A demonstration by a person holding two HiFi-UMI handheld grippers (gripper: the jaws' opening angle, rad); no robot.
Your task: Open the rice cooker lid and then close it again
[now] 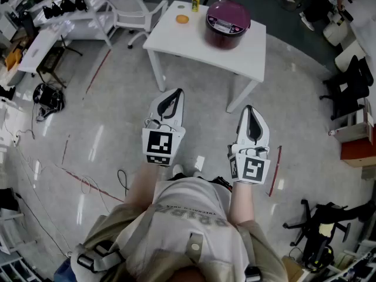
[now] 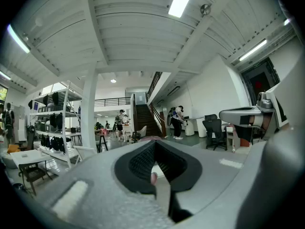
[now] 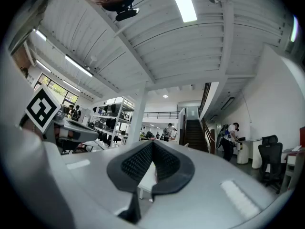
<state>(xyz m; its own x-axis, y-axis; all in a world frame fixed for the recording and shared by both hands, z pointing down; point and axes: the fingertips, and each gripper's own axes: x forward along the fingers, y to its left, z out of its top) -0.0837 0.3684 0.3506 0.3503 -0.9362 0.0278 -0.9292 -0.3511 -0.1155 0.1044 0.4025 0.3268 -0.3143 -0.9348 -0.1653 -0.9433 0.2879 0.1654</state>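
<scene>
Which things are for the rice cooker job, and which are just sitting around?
For the job:
- rice cooker, lid down
- left gripper and right gripper, both shut and empty, not at the table yet

Just lying about:
- small orange thing
- yellow bottle
- white table under them
- white chair

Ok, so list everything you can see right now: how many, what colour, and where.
table: one, white, ahead of the person
rice cooker: one, dark purple, lid down, on the table's right part
round thing: one, orange, on the table, left of the cooker
bottle: one, yellow, at the table's far edge
chair: one, white, left of the table
office chair: one, black, far right
rack: one, white, top left, holding dark items
left gripper: one, white and black, shut, empty, short of the table
right gripper: one, white and black, shut, empty, beside the left one
</scene>
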